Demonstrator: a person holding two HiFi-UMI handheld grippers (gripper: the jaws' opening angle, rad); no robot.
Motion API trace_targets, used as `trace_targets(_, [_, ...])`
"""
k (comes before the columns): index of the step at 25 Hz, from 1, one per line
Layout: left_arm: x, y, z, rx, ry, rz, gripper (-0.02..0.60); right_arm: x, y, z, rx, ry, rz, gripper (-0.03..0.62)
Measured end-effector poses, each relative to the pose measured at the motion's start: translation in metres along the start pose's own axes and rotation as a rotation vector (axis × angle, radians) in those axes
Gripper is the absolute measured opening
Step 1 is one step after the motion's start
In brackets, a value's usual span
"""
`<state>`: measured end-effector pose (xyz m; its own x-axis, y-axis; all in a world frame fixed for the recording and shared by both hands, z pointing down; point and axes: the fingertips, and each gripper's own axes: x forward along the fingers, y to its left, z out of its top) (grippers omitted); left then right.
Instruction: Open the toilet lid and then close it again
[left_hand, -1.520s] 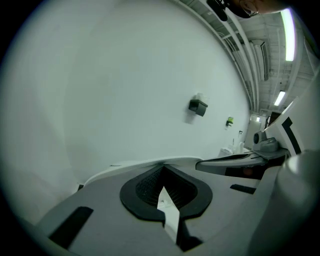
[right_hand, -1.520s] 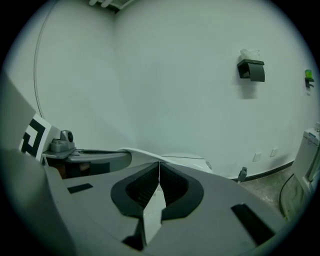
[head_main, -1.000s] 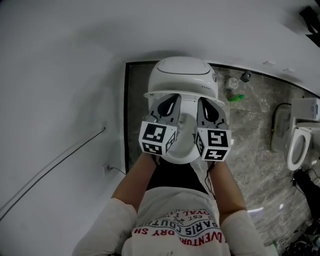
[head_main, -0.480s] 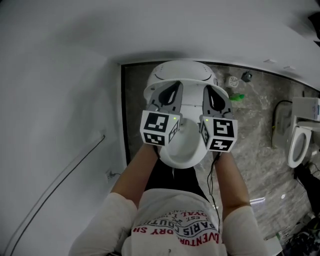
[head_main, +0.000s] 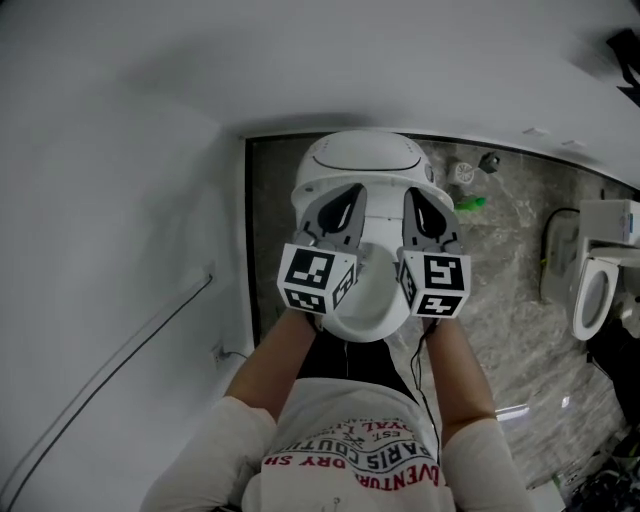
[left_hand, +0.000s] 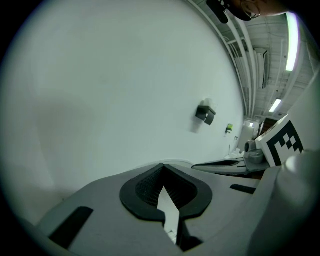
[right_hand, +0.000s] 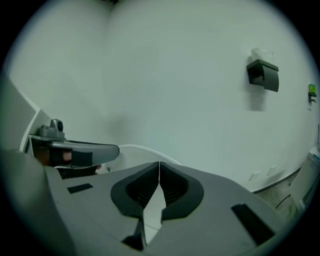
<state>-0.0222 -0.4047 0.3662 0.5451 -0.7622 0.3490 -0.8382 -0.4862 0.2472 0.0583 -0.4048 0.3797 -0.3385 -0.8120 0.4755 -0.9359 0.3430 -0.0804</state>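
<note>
The toilet lid (head_main: 362, 160) is seen at the back of the white toilet (head_main: 365, 312), just past both tools. Whether it is fully up cannot be told. The left tool (left_hand: 161, 166) and right tool (right_hand: 159, 163) are pinched tight, with nothing held. The smooth lid could be let slip and banged down, since it can only be pushed, not gripped. A grey stone floor (head_main: 500, 240) and white wall (head_main: 120, 200) are seen around.

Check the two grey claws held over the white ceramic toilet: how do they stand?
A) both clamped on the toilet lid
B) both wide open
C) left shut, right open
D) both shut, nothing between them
D: the grey left claw and the grey right claw each show their jaws meeting at the tip, with nothing gripped.
</note>
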Motion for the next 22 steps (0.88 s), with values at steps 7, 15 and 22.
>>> trace_targets(7, [-0.082, -0.047, 0.022, 0.016, -0.084, 0.016, 0.003, -0.084, 0.033, 0.021, -0.036, -0.092, 0.051, 0.012])
trace_targets(15, [-0.185, -0.121, 0.053, 0.056, -0.181, 0.017, 0.003, -0.204, 0.068, 0.046, -0.021, -0.168, 0.051, 0.012])
trace_targets(22, [-0.262, -0.166, 0.075, 0.136, -0.258, 0.043, 0.003, -0.283, 0.080, 0.052, -0.045, -0.208, 0.054, 0.012])
